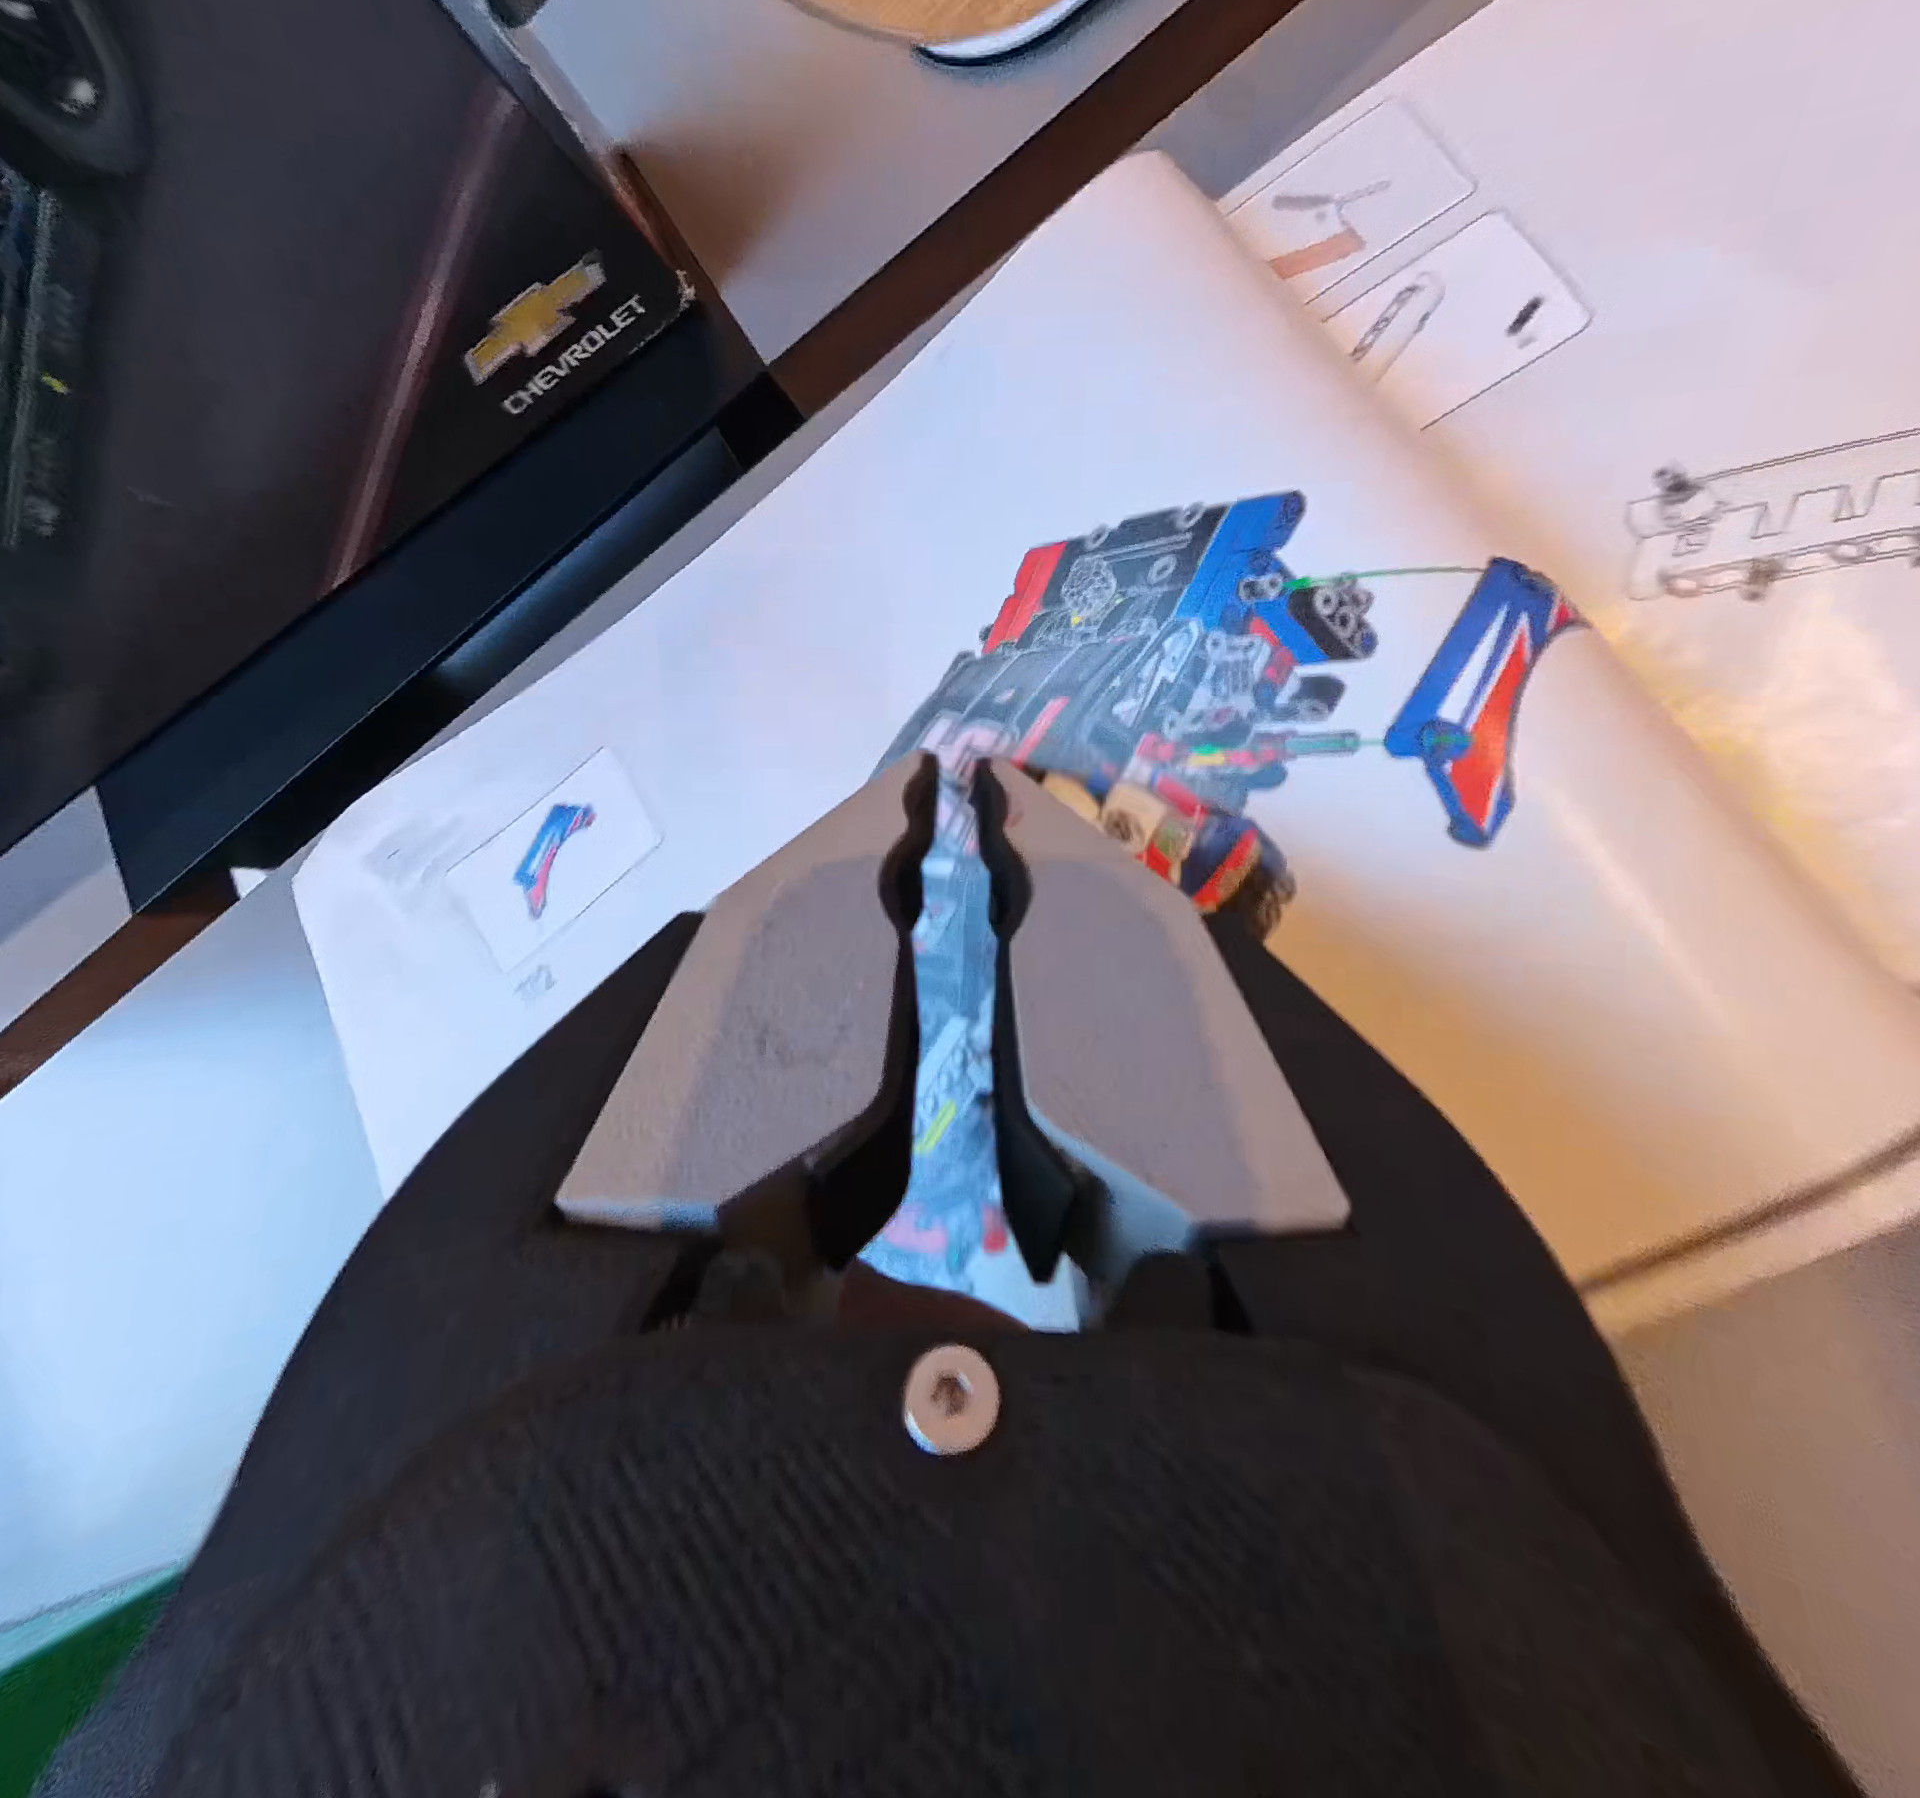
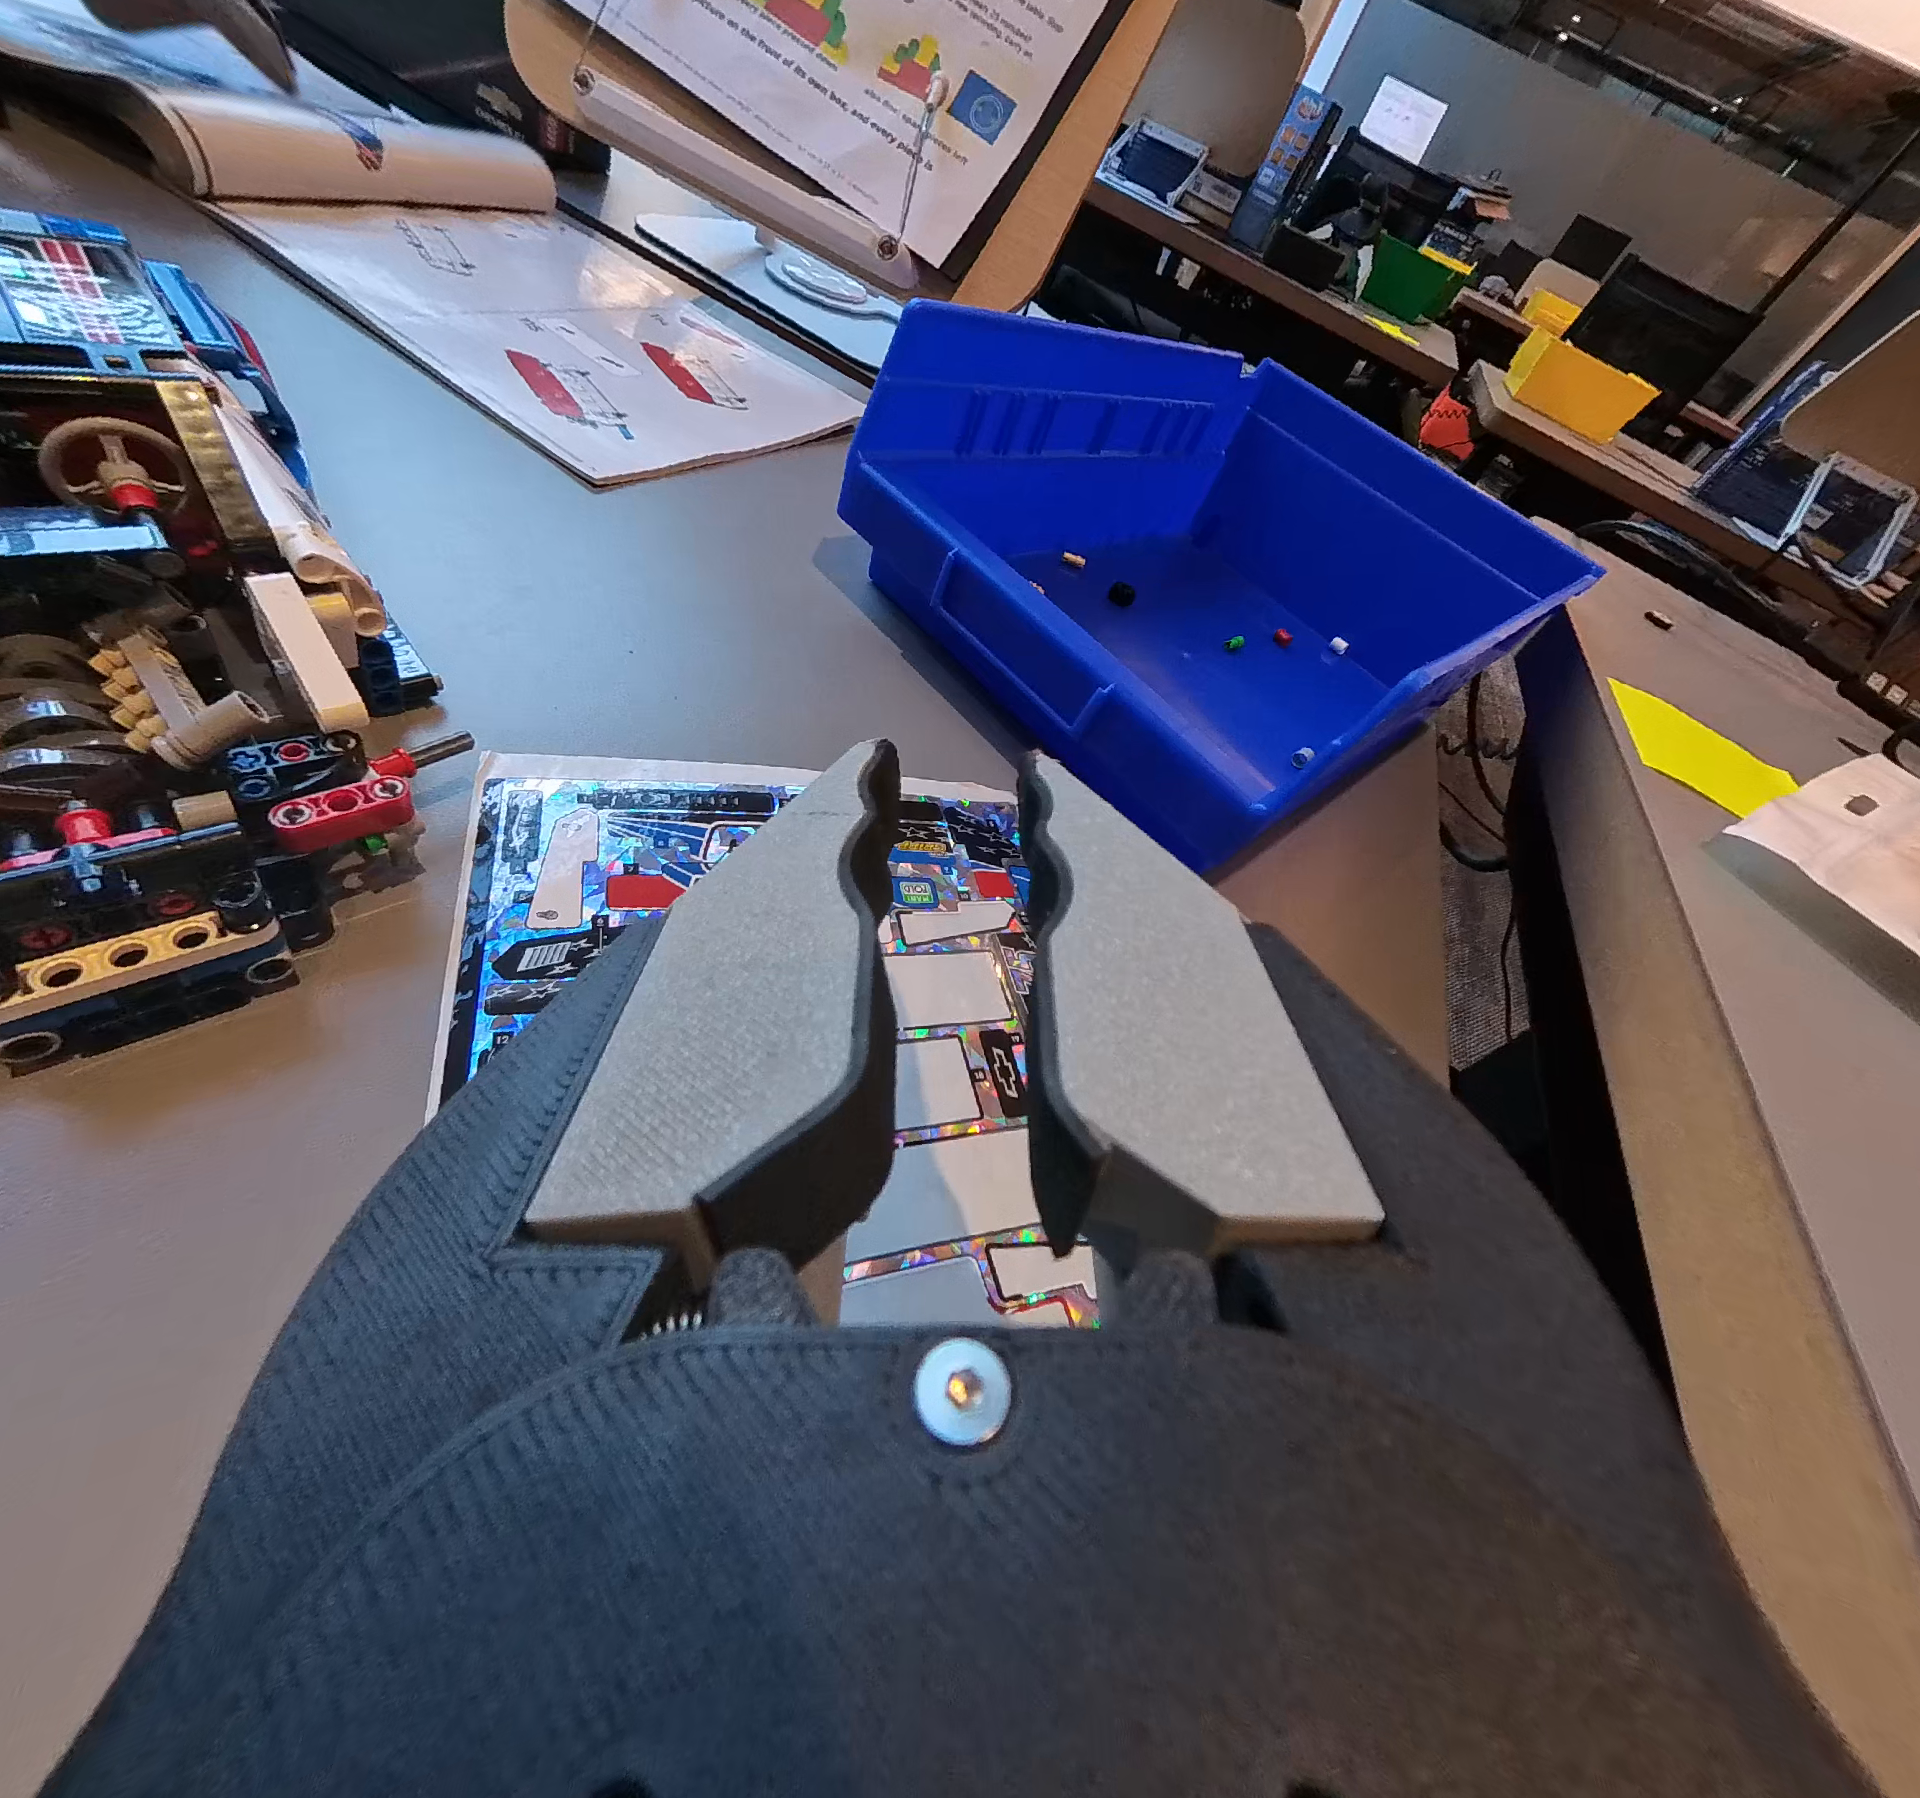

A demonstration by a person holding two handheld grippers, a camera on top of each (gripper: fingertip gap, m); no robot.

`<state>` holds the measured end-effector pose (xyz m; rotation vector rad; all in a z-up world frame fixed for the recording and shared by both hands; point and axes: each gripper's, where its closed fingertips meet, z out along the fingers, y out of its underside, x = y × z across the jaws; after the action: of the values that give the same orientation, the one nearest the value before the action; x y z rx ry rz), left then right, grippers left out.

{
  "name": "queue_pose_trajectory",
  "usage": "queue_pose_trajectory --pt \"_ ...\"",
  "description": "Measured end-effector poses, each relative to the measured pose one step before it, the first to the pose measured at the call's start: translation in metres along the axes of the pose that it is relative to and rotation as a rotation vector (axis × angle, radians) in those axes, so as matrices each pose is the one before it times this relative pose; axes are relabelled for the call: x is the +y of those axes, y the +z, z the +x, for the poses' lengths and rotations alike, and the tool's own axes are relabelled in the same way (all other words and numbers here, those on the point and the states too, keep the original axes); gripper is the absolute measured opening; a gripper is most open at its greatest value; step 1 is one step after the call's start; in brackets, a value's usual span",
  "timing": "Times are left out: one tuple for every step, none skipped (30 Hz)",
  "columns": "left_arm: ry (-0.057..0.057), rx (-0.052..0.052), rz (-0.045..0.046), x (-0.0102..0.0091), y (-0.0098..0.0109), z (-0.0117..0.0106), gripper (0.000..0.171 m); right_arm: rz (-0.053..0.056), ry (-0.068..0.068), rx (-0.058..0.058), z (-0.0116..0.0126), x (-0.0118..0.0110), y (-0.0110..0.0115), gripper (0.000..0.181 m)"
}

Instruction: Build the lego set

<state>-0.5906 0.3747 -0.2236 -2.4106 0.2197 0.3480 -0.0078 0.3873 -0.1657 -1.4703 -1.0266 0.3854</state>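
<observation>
Two grippers: left gripper nearly closed, thin gap, empty, over the open instruction booklet beside a dark box. Right gripper narrowly parted, empty, above a glittery sticker sheet. Only the right view shows the half-built lego car at left and the blue plastic bin holding tiny pieces.

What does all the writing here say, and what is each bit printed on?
I will not repeat any wording; these things carry it:
black box: gold emblem and white lettering, sharp.
instruction booklet: a small number under a part picture, blurred.
paper sheet on the wooden stand: several printed lines.
sticker sheet: tiny labels and numbers, mostly too small.
</observation>
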Motion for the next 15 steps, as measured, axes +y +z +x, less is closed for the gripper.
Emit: queue_pose_trajectory --pt "-0.0056 0.0045 0.00668 -0.00108 -0.00950 -0.00070 0.012 0.0006 -0.0015 0.0016 0.00008 -0.00011 -0.00028 0.020" --pt "-0.0028 -0.0022 0.01083 -0.00149 -0.01290 -0.00202 0.020 0.0003 -0.0011 0.0006 -0.00007 -0.00009 -0.00016 0.020" --pt "-0.0016 -0.0043 0.01532 -0.00137 -0.01567 -0.00290 0.024 0.0003 -0.0002 -0.0002 -0.00007 0.00008 -0.00010 0.020" --pt "-0.0015 0.0015 0.01620 -0.00066 -0.01767 -0.00228 0.026 0.0008 0.0000 -0.0001 -0.00010 -0.00012 -0.00001 0.020" --pt "-0.0063 0.0044 0.01176 0.00096 -0.01913 -0.00170 0.026 0.0011 -0.0002 -0.0002 0.00000 -0.00022 -0.00008 0.020" --pt "-0.0119 0.0123 0.00292 0.00355 -0.01968 0.00041 0.026 0.0013 -0.0001 -0.0005 -0.00009 -0.00017 -0.00004 0.019" --pt "-0.0135 0.0315 -0.01097 0.00735 -0.01950 0.00491 0.027 0.0013 0.0001 -0.0012 -0.00024 -0.00026 -0.00013 0.019" --pt "-0.0103 0.0433 -0.02636 0.01181 -0.01793 0.00880 0.027 0.0007 0.0005 -0.0028 -0.00037 -0.00006 -0.00003 0.018" --pt "-0.0024 0.0250 -0.02760 0.01467 -0.01562 0.00828 0.028 0.0000 0.0017 -0.0038 -0.00060 0.00003 -0.00007 0.018" --pt "0.0066 0.0036 -0.02893 0.01755 -0.01369 0.00649 0.027 0.0001 0.0023 -0.0009 -0.00008 0.00001 -0.00024 0.017" --pt "0.0082 0.0011 -0.03363 0.02028 -0.01134 0.00639 0.028 0.0011 0.0023 0.0033 0.00064 -0.00023 -0.00050 0.017" --pt "-0.0032 -0.0038 -0.03564 0.02164 -0.00871 0.00470 0.030 0.0019 0.0045 0.0038 0.00076 -0.00032 -0.00069 0.018" --pt "-0.0145 -0.0224 -0.03367 0.02159 -0.00611 0.00007 0.034 0.0026 0.0081 0.0024 0.00063 -0.00051 -0.00084 0.018" --pt "-0.0200 -0.0455 -0.02863 0.02056 -0.00396 -0.00576 0.037 0.0050 0.0089 0.0038 0.00076 -0.00112 -0.00093 0.018" --pt "-0.0255 -0.0651 -0.01900 0.01825 -0.00228 -0.01096 0.040 0.0079 0.0073 0.0070 0.00085 -0.00175 -0.00091 0.018"
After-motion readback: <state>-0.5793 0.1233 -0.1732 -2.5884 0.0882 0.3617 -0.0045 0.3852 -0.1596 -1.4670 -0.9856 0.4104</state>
